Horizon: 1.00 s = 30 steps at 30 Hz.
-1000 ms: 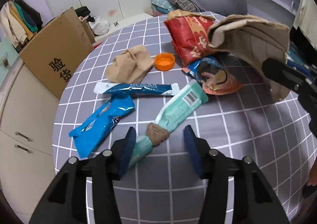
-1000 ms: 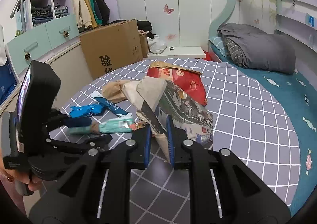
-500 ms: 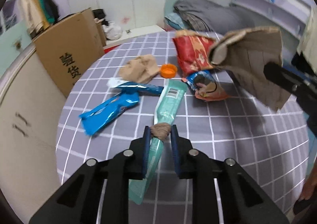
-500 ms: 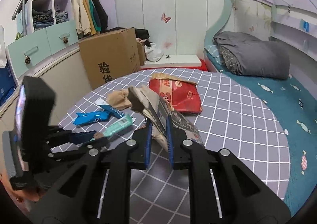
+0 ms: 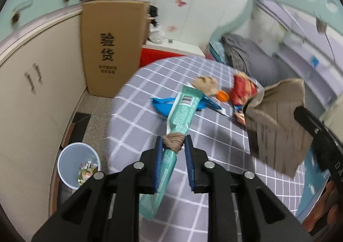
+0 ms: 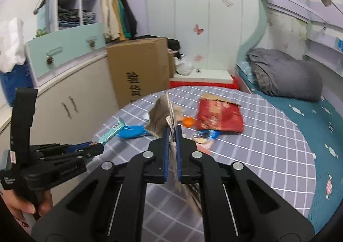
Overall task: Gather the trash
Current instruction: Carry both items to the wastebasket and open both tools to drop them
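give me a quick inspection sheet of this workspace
surface: round table in grey checked cloth
job's things: teal wrapper with a brown wad, lifted; brown paper bag, lifted; bin on the floor
clutter: red bag, blue wrappers, orange cap
grippers: left gripper shut on teal wrapper; right gripper shut on brown paper bag
cables: nothing seen
surroundings: cardboard box, cupboards, bed with grey bedding
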Each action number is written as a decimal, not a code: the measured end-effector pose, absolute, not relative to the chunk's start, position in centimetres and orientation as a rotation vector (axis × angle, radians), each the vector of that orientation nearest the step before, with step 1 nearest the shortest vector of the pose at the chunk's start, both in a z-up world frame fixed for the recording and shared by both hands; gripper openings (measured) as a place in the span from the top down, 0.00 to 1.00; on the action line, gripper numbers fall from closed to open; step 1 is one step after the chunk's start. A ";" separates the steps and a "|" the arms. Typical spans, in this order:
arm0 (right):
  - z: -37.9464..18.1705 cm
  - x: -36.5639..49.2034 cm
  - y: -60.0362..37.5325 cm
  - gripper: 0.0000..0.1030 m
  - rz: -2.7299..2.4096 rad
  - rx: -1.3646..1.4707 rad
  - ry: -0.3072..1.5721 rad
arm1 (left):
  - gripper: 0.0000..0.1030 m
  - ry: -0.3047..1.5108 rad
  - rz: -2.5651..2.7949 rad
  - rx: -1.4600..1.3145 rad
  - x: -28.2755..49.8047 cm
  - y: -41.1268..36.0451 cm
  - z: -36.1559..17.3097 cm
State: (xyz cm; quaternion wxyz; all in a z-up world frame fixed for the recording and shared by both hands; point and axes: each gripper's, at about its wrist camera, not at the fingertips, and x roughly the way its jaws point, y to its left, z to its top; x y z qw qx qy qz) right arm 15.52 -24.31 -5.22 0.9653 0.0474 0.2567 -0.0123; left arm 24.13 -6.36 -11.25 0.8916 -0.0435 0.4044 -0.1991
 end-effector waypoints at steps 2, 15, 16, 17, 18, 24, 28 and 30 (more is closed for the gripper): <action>-4.9 15.9 -22.6 0.95 0.011 0.080 0.522 | 0.81 0.827 -0.398 -0.118 24.0 -4.7 -11.2; -7.0 20.7 -13.8 0.96 0.127 -0.022 0.618 | 0.81 0.866 -0.305 -0.246 24.2 3.6 -14.0; -7.6 20.8 -13.9 0.96 0.118 -0.025 0.637 | 0.81 0.868 -0.314 -0.240 23.8 3.5 -14.2; -8.0 20.9 -14.0 0.95 0.112 -0.023 0.650 | 0.81 0.867 -0.321 -0.234 23.6 3.1 -14.4; -8.4 20.7 -14.4 0.95 0.103 -0.012 0.653 | 0.81 0.867 -0.330 -0.232 23.1 2.7 -14.5; -10.0 18.5 -16.2 0.33 0.075 0.078 0.686 | 0.80 0.851 -0.311 -0.235 21.9 2.5 -14.6; -10.9 16.1 -15.5 0.30 0.114 0.080 0.700 | 0.80 0.839 -0.250 -0.248 20.4 4.1 -14.8; -10.9 15.0 -14.5 0.30 0.126 0.052 0.693 | 0.80 0.836 -0.219 -0.247 19.7 5.2 -14.9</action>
